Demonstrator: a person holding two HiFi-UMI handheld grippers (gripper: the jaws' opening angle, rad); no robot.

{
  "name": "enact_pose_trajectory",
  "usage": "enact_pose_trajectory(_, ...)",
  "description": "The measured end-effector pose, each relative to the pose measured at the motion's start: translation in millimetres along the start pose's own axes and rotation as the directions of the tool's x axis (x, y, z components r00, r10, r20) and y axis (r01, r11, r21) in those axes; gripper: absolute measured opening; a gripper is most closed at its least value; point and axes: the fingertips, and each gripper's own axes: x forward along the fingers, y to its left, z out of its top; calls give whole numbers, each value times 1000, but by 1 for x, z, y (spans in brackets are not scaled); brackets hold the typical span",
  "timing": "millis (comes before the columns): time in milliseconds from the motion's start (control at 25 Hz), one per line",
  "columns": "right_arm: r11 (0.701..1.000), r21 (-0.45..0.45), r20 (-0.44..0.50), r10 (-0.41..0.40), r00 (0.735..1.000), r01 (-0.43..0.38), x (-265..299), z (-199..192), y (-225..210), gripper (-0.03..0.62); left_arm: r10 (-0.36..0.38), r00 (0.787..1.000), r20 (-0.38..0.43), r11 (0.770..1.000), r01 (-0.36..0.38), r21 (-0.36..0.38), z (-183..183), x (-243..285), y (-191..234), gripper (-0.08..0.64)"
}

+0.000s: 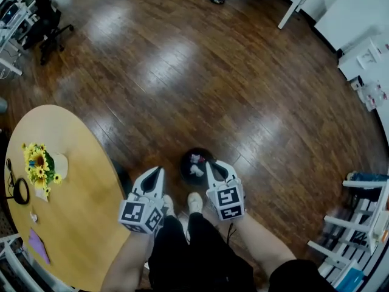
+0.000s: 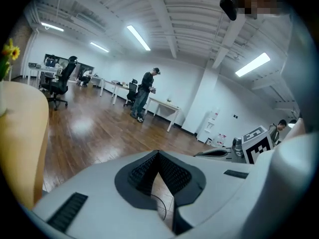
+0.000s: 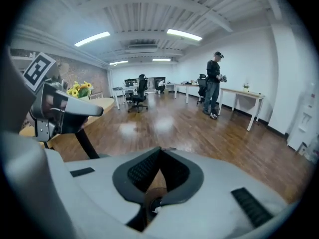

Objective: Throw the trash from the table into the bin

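Down at the feet, head view: black bin [image 1: 196, 156] on the wood floor [image 1: 200, 78], just ahead of the person's white shoes [image 1: 194, 201]. White crumpled trash [image 1: 196, 165] lies inside it. Left gripper [image 1: 160, 171] hangs beside the bin's left edge, right gripper [image 1: 209, 164] over its right rim. Both jaw pairs taper to a closed point, with nothing in either. Round wooden table [image 1: 85, 224] to the left, well apart from the bin. It carries a pot of sunflowers [image 1: 40, 164], a coiled black cable [image 1: 20, 191], a small white scrap [image 1: 33, 216] and a purple sheet [image 1: 37, 246]. Office chair [image 1: 46, 18] at top left, white shelving [image 1: 363, 219] at far right.

Left gripper view: left gripper [image 2: 158, 156] has its jaws pressed together at the tips, ribbed pads meeting. Only floor shows through the gap behind them. Table [image 2: 24, 133] edge on the left, sunflowers [image 2: 10, 51] above it. Right gripper [image 2: 256, 144] at the right, its marker cube showing. A person [image 2: 147, 91] stands by a white desk [image 2: 165, 107] far off.

Right gripper view: right gripper [image 3: 160, 151] has its jaws closed tip to tip, pinching nothing. Below the pads, through the gap, the bin [image 3: 145, 201] rim and a bit of white trash [image 3: 156, 209] show. Left gripper [image 3: 56, 109] at the left, sunflowers [image 3: 79, 89] and table [image 3: 97, 105] beyond it. The person [image 3: 214, 83] stands across the room.
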Motion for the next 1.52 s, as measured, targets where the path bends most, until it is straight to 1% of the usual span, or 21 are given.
enact_pose_trajectory(80, 1000, -2, 74, -9, 997, 9, -13, 37, -19, 0, -7, 999, 53, 999, 5, 33, 28, 5, -13, 0)
enact_pose_trajectory(160, 1000, -1, 138, -10, 990, 10, -33, 70, -33, 0, 1, 996, 93, 999, -5, 44, 55, 4, -24, 0)
enact_pose_trajectory(240, 1000, -8, 190, -9, 982, 11, -50, 98, -38, 0, 6, 991, 131, 998, -13, 54, 81, 0, -31, 0)
enact_pose_trajectory(320, 999, -35, 234, -4, 972, 13, -61, 125, -41, 0, -5, 983, 181, 997, -9, 77, 111, -4, -38, 0)
enact_pose_trajectory(400, 997, -76, 295, -2, 955, 26, -76, 155, -42, 0, -26, 969, 247, 995, 2, 97, 144, -9, -44, 0)
enact_pose_trajectory(520, 992, -108, 408, -11, 913, 60, -101, 196, -47, 0, -48, 935, 352, 994, 9, 111, 183, -20, -46, 0)
enact_pose_trajectory(600, 992, -95, 466, -26, 884, 79, -111, 215, -53, 0, -51, 919, 392, 992, 0, 129, 199, -25, -47, 0)
enact_pose_trajectory(680, 993, -79, 504, -36, 863, 88, -119, 230, -57, 0, -55, 911, 408, 989, -6, 147, 208, -30, -49, 0)
enact_pose_trajectory(760, 993, -78, 528, -33, 848, 87, -124, 242, -57, 0, -62, 908, 414, 986, -9, 166, 213, -33, -53, 0)
enact_pose_trajectory(840, 995, -82, 536, -10, 844, 63, -124, 246, -50, 0, -51, 908, 415, 985, -24, 174, 213, -41, -51, 0)
enact_pose_trajectory(960, 996, -88, 503, 48, 863, -4, -111, 228, -25, 0, -5, 916, 401, 986, -63, 157, 195, -65, -40, 0)
enact_pose_trajectory(1040, 994, -105, 468, 86, 880, -41, -96, 214, -9, 0, 34, 915, 402, 986, -97, 137, 181, -81, -31, 0)
enact_pose_trajectory(1120, 987, -128, 435, 141, 889, -93, -79, 210, 12, 0, 80, 906, 416, 983, -140, 115, 175, -97, -15, 0)
enact_pose_trajectory(1160, 981, -145, 421, 179, 889, -129, -71, 212, 27, 0, 105, 899, 424, 981, -164, 106, 176, -107, -5, 0)
enact_pose_trajectory(1240, 961, -192, 396, 261, 881, -198, -61, 219, 66, 0, 150, 885, 441, 974, -210, 89, 179, -136, 12, 0)
enact_pose_trajectory(1320, 936, -250, 378, 330, 865, -248, -55, 230, 108, 0, 198, 863, 465, 963, -258, 70, 181, -172, 29, 0)
enact_pose_trajectory(1360, 923, -278, 375, 361, 854, -268, -53, 237, 131, 0, 226, 846, 482, 956, -287, 56, 183, -193, 40, 0)
enact_pose_trajectory(1440, 892, -327, 372, 424, 826, -311, -53, 251, 182, 0, 291, 805, 516, 936, -352, 21, 183, -242, 63, 0)
enact_pose_trajectory(1520, 854, -377, 368, 494, 788, -359, -57, 260, 239, 0, 351, 763, 543, 909, -416, -3, 180, -293, 86, 0)
